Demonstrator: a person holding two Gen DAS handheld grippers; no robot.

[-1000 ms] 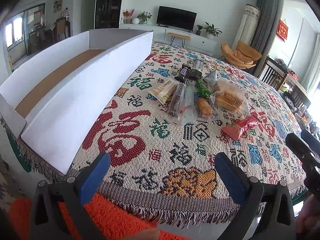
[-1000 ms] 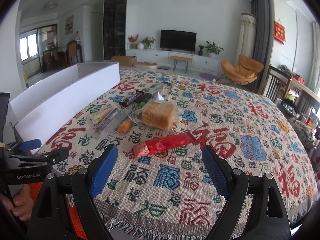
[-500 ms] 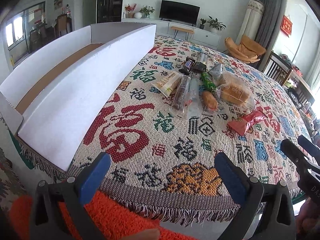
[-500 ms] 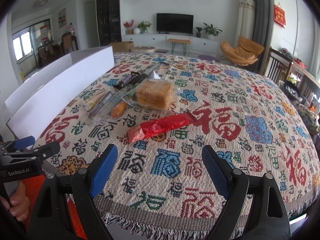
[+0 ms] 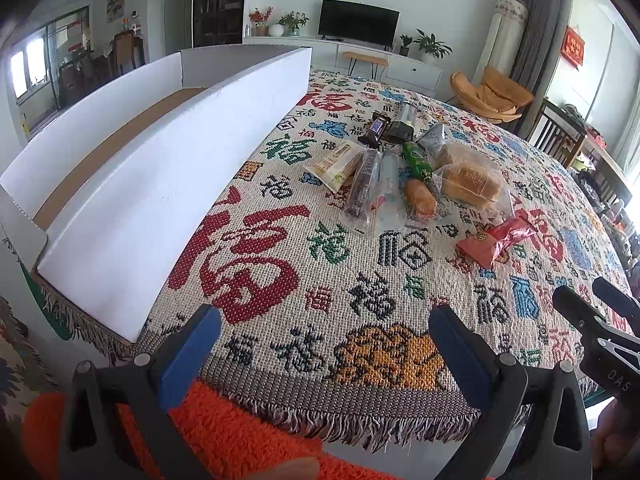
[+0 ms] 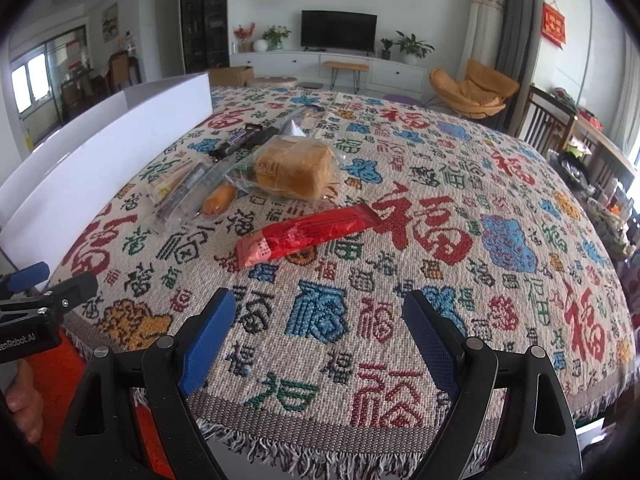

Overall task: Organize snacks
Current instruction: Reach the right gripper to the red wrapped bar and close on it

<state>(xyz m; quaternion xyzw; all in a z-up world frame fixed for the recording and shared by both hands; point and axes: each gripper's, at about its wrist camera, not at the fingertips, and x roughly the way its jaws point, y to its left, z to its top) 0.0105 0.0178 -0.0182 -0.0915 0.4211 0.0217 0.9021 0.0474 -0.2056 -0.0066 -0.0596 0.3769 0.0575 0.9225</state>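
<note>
Several wrapped snacks lie in a cluster on the patterned tablecloth (image 5: pixel 280 264): a bagged bread loaf (image 5: pixel 470 182) (image 6: pixel 294 170), a red packet (image 5: pixel 496 238) (image 6: pixel 306 234), a small bun (image 5: pixel 420 198), a green packet (image 5: pixel 416 158), a beige cracker pack (image 5: pixel 334 164) and a dark chocolate bar (image 5: pixel 376 128) (image 6: pixel 238 140). A long white open box (image 5: pixel 160 168) (image 6: pixel 100 160) stands on the left. My left gripper (image 5: pixel 324 344) is open and empty over the near table edge. My right gripper (image 6: pixel 320 328) is open and empty, just short of the red packet.
The table's fringed front edge (image 5: pixel 360 420) lies just under both grippers, with an orange rug (image 5: pixel 240 440) below. Chairs (image 6: pixel 560 120) stand at the right. A TV unit (image 6: pixel 340 60) lines the far wall.
Both grippers have moved a little forward over the table toward the snacks. Both stay open and empty.
</note>
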